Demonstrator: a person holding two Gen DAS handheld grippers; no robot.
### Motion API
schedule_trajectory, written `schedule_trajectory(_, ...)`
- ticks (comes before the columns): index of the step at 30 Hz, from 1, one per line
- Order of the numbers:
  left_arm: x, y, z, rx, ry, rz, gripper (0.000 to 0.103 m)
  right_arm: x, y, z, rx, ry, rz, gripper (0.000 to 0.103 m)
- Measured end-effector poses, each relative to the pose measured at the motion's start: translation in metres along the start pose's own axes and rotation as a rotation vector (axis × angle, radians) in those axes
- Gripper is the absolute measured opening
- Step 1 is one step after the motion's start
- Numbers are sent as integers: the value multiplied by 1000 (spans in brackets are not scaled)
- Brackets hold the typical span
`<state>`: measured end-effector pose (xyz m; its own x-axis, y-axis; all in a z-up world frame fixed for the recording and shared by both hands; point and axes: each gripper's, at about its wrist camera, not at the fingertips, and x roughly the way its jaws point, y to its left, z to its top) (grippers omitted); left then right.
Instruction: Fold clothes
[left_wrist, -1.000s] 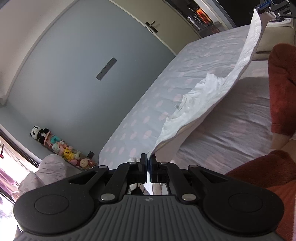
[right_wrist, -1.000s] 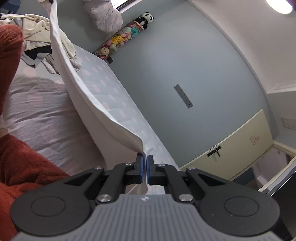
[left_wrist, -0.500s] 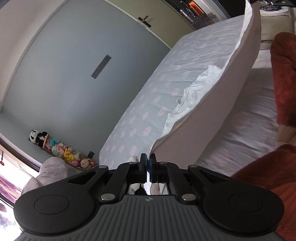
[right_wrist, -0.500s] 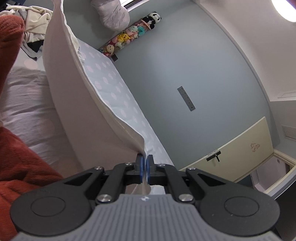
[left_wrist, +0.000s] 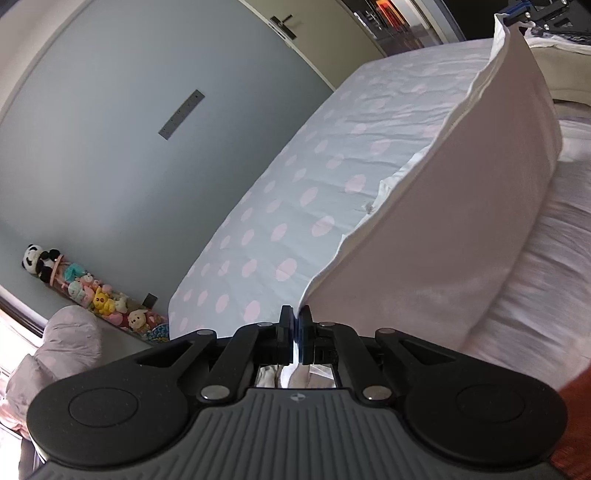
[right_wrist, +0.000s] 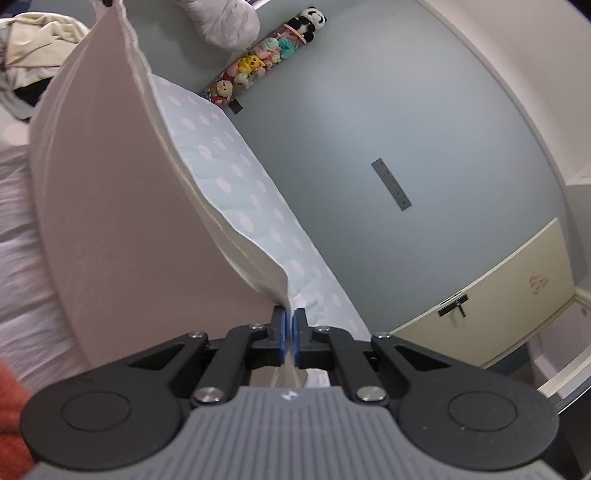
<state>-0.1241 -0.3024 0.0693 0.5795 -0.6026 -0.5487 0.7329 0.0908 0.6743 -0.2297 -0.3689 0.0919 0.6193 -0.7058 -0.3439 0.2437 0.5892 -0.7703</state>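
A white garment (left_wrist: 454, 221) hangs stretched between both grippers above the bed. My left gripper (left_wrist: 296, 325) is shut on one corner of it. My right gripper (right_wrist: 289, 325) is shut on the opposite corner, and it also shows far off at the top right of the left wrist view as the right gripper (left_wrist: 517, 14). The white garment (right_wrist: 110, 206) forms a broad upright sheet; its upper edge runs between the grippers and its lower part drapes onto the bed. What lies behind the cloth is hidden.
The bed (left_wrist: 295, 192) has a pale blue sheet with pink dots. A pile of clothes (right_wrist: 26, 62) lies at its far end. Plush toys (left_wrist: 92, 295) line the grey wall. A cream cupboard door (right_wrist: 498, 295) and a person's rust-red sleeve (right_wrist: 9, 413) are close by.
Both grippers have lifted and pulled the garment taut, so it now stands as a wide upright sheet. The crumpled middle part has dropped behind the cloth's edge.
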Motion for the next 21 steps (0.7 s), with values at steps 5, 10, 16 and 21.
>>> schedule_trajectory(5,51,16,12,4,34,-23,1,62,-18,10,40,16,38,4)
schedule_trajectory(10,102,32,22,9,67,-47,1,129,-20,14,58,46,81,4)
schedule_trajectory(16,178,43,22,-12,110,-87,1,214,-7,8,57,92,127,4)
schedule_trajectory(21,247,40,14,-34,179,-159,1,283,8,-2,93,139,175,4)
